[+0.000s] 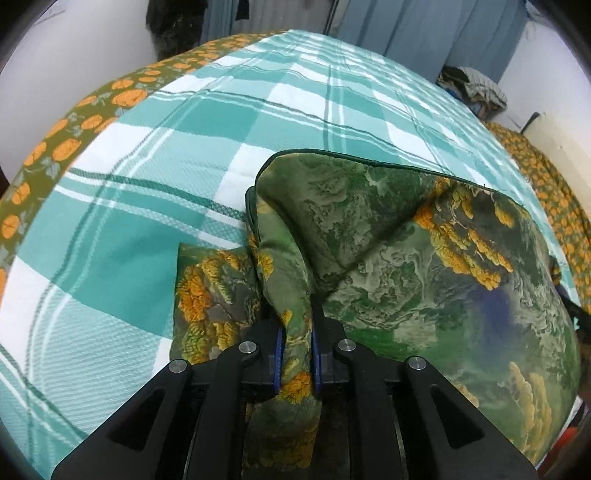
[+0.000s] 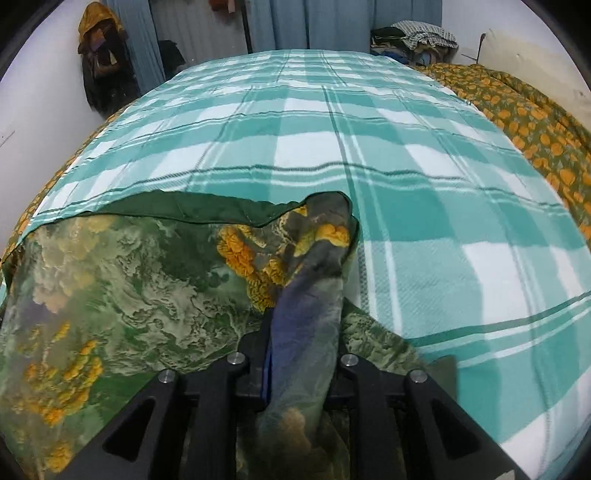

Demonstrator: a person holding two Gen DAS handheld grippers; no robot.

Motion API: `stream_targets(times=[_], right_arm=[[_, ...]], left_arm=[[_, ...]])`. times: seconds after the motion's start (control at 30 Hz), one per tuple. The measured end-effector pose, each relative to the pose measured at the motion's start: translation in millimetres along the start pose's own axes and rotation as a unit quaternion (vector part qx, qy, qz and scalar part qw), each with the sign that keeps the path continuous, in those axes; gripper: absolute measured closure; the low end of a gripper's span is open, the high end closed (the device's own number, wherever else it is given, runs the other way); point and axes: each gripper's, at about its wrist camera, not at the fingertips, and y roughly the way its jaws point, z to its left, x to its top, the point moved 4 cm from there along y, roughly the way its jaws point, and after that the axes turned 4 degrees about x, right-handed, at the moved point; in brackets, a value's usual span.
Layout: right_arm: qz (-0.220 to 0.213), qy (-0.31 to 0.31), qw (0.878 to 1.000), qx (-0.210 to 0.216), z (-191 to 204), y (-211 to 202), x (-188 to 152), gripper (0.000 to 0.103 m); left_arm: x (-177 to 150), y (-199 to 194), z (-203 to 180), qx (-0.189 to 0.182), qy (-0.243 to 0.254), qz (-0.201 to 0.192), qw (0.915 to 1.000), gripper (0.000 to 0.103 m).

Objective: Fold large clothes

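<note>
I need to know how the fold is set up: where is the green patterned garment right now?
The green patterned garment lies on the teal checked blanket, bunched edges pinched in the left tongs and the right tongs.

Both wrist views were evenly lit, soft indoor light w/ no hard glare. Fisheye bent everything: the checked bedspread (image 1: 207, 155) bulged like a dome, and dark vignette cut the corners. Right view was softer overall, motion blur smearing the near right checks. The printed garment (image 2: 122, 280) cast a faint shadow on the spread beside it. Far clutter by the curtains (image 2: 332, 22) was dim, maybe out of focus.
</note>
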Motion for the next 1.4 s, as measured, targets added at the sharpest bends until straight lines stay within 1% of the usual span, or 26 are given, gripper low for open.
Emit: stream_targets(times=[0.17, 0.27, 0.37, 0.43, 0.47, 0.5, 0.53, 0.57, 0.6, 0.67, 0.77, 0.83, 0.87, 0.97, 1.03, 1.07, 1.1, 1.13, 1.17, 1.2, 1.23, 1.33, 1.4], right_arm=[[-0.024, 0.017, 0.999, 0.017, -4.5, 9.8, -11.1, 0.084], [-0.024, 0.025, 0.999, 0.03, -7.8, 11.1, -9.3, 0.083], [-0.02, 0.032, 0.999, 0.038, -8.4, 7.0, -5.9, 0.08], [-0.014, 0.045, 0.998, 0.048, -12.4, -0.3, -2.1, 0.078], [-0.011, 0.052, 0.997, 0.053, -15.0, -5.2, 0.0, 0.074], [-0.008, 0.061, 0.996, 0.058, -18.4, -11.2, 2.5, 0.07], [-0.008, 0.068, 0.996, 0.059, -22.0, -20.3, 4.9, 0.06], [-0.015, 0.073, 0.996, 0.058, -25.0, -30.9, 7.6, 0.056], [-0.033, 0.076, 0.995, 0.059, -27.8, -47.6, 11.8, 0.056], [-0.067, 0.068, 0.994, 0.059, -28.1, -76.4, 18.1, 0.055], [-0.097, 0.038, 0.992, 0.065, -18.3, -108.1, 26.6, 0.054], [-0.102, 0.014, 0.991, 0.081, -4.7, -118.3, 31.9, 0.052], [-0.098, 0.006, 0.991, 0.09, 1.4, -118.8, 33.2, 0.048], [-0.078, -0.012, 0.991, 0.103, 20.3, -103.6, 31.1, 0.047], [-0.055, -0.011, 0.994, 0.099, 26.5, -79.4, 22.2, 0.047], [-0.046, -0.006, 0.994, 0.095, 25.7, -69.0, 18.4, 0.047], [-0.035, 0.003, 0.996, 0.088, 23.1, -56.7, 12.5, 0.047], [-0.025, 0.017, 0.996, 0.083, 17.4, -42.8, 5.7, 0.048], [-0.022, 0.029, 0.995, 0.088, 12.4, -32.9, -0.4, 0.048], [-0.024, 0.04, 0.994, 0.095, 8.1, -25.5, -6.1, 0.048], [-0.034, 0.048, 0.993, 0.101, 5.1, -19.0, -11.4, 0.048], [-0.04, 0.049, 0.992, 0.105, 5.4, -11.9, -13.0, 0.048], [-0.036, 0.054, 0.992, 0.111, 3.9, -12.1, -10.8, 0.048]], left_arm=[[-4.3, 1.1, -3.0, -0.008, -0.005, -0.016, 0.9998, 0.092], [-3.6, -0.7, -3.6, -0.008, -0.003, -0.015, 0.9999, 0.092], [-0.9, -8.0, -2.0, -0.012, -0.011, -0.01, 0.9998, 0.088], [1.4, -16.9, 1.7, -0.013, -0.02, -0.008, 0.9997, 0.078], [5.5, -24.7, 4.8, -0.009, -0.025, -0.008, 0.9996, 0.062], [7.1, -31.1, 5.9, -0.007, -0.028, -0.01, 0.9995, 0.038], [10.0, -40.9, 7.2, -0.004, -0.031, -0.017, 0.9993, 0.03], [14.0, -54.0, 7.7, 0.002, -0.034, -0.035, 0.9988, 0.02], [18.8, -65.6, 6.9, 0.005, -0.035, -0.053, 0.998, 0.016], [31.4, -85.0, -0.2, 0.006, -0.025, -0.082, 0.9963, 0.011], [53.0, -92.5, -17.8, 0.011, -0.006, -0.097, 0.9952, 0.008], [65.6, -87.2, -28.6, 0.018, 0.003, -0.101, 0.9947, 0.008], [71.9, -79.7, -36.1, 0.023, 0.008, -0.101, 0.9946, 0.008], [79.1, -50.6, -44.3, 0.038, 0.012, -0.08, 0.9959, 0.008], [77.2, -27.1, -38.4, 0.063, 0.008, -0.059, 0.9962, 0.008], [73.1, -12.9, -31.1, 0.083, 0.002, -0.047, 0.9954, 0.008], [67.9, -1.5, -22.8, 0.094, -0.007, -0.034, 0.995, 0.008], [60.2, 11.9, -10.5, 0.092, -0.03, -0.016, 0.9952, 0.008], [54.6, 19.3, -2.5, 0.08, -0.051, -0.008, 0.9954, 0.008], [48.8, 25.4, 6.4, 0.061, -0.078, -0.008, 0.9951, 0.008], [47.1, 27.3, 9.8, 0.053, -0.088, -0.01, 0.9947, 0.008], [49.1, 30.1, 6.3, 0.056, -0.08, -0.003, 0.9953, 0.008], [51.7, 22.9, 2.6, 0.053, -0.071, 0.001, 0.9961, 0.009]])
